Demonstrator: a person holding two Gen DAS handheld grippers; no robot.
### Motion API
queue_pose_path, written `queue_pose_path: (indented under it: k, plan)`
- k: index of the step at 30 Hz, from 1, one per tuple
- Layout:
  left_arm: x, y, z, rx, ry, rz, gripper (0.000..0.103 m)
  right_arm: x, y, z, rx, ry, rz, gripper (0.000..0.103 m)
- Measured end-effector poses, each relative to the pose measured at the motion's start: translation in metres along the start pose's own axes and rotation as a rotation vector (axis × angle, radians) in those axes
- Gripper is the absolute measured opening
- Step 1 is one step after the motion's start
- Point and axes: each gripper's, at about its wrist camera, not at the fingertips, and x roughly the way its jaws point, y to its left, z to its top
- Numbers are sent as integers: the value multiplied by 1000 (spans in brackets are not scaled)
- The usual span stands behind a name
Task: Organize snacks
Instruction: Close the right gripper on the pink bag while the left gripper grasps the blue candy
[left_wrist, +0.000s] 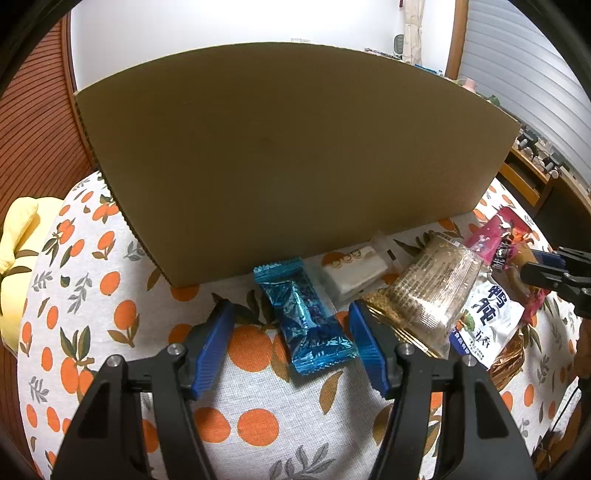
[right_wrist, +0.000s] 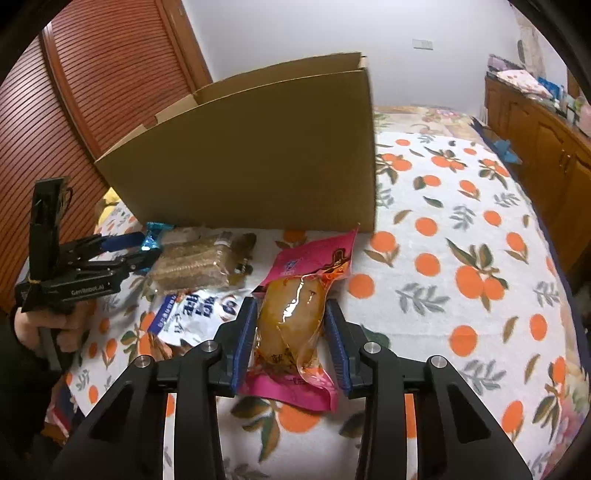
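Fingers, left: the left gripper (left_wrist: 291, 314) has its 2 blue fingers (left_wrist: 214, 343) spread apart, gripping nothing, low over the orange-print cloth (left_wrist: 122, 306) in front of the cardboard box (left_wrist: 288, 162).
Blue candy: the blue candy wrapper (left_wrist: 304, 317) lies flat between those fingers, nearer the right one, its far end close to the box's front wall; its long axis runs roughly along the fingers, slanted a little.
Next to it: rightward along the box front lie a white bar (left_wrist: 351, 271), a clear pack of sesame crackers (left_wrist: 424, 295) and a white pouch with blue print (left_wrist: 487, 317).
Fingers, right: the right gripper (right_wrist: 290, 317) has its 2 fingers (right_wrist: 245, 339) on either side of the pink pouch (right_wrist: 295, 325); they look closed against its clear middle, though contact on the right side is hard to confirm.
Pink pouch: in front of the box's right half, long axis pointing toward the box, along the fingers.
Deciding relation: each snack lies straight ahead within its own gripper's span, so judging from this, neither hand needs to cross; the box opening sits above and behind both.
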Motion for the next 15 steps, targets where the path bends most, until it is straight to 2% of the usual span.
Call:
queue_pose_path:
  k: [6, 9, 13, 15]
  plan:
    - [2, -6, 1, 3, 0, 10, 61, -4, -6, -7, 35, -11, -7, 40]
    - [1, -3, 1, -14, -8, 1, 50, -1, -5, -7, 45, -10, -13, 43]
    - [0, -1, 2, -20, -15, -2, 34, 7, -3, -7, 54, 1, 5, 43]
    - [0, -2, 2, -19, -16, -1, 29, 11, -1, -9, 46, 2, 3, 43]
